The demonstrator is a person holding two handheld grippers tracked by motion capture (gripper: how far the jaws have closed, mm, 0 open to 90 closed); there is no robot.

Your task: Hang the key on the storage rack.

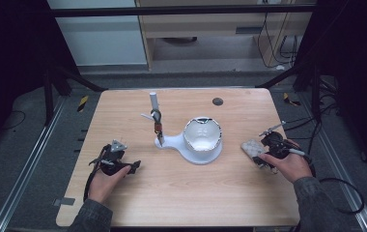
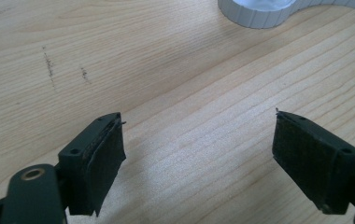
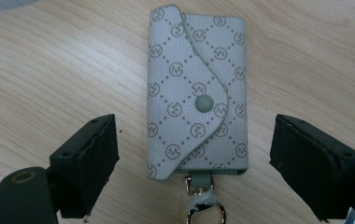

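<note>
While the left hand-held gripper (image 1: 134, 167) rests low on the pale, straight-grained wooden tabletop (image 1: 181, 188), its two black, rubbery pads stand spread with only bare wood between them. Toward the middle stands a white moulded holder (image 1: 196, 147): a flat, ribbed-edged base carrying a rounded, glossy cup at one end and a slim upright post (image 1: 154, 104) at the other, with a small dark metal clip (image 1: 157, 123) hanging on the post. At the right edge lies the key pouch (image 3: 197, 93), a flat oblong of grey woven fabric printed with a dotted diamond lattice and round monograms, its curved flap fastened by a matte snap button, with a metal clasp at its near end. The right hand-held gripper (image 3: 194, 163) sits open, its pads either side of the pouch and clear of it.
</note>
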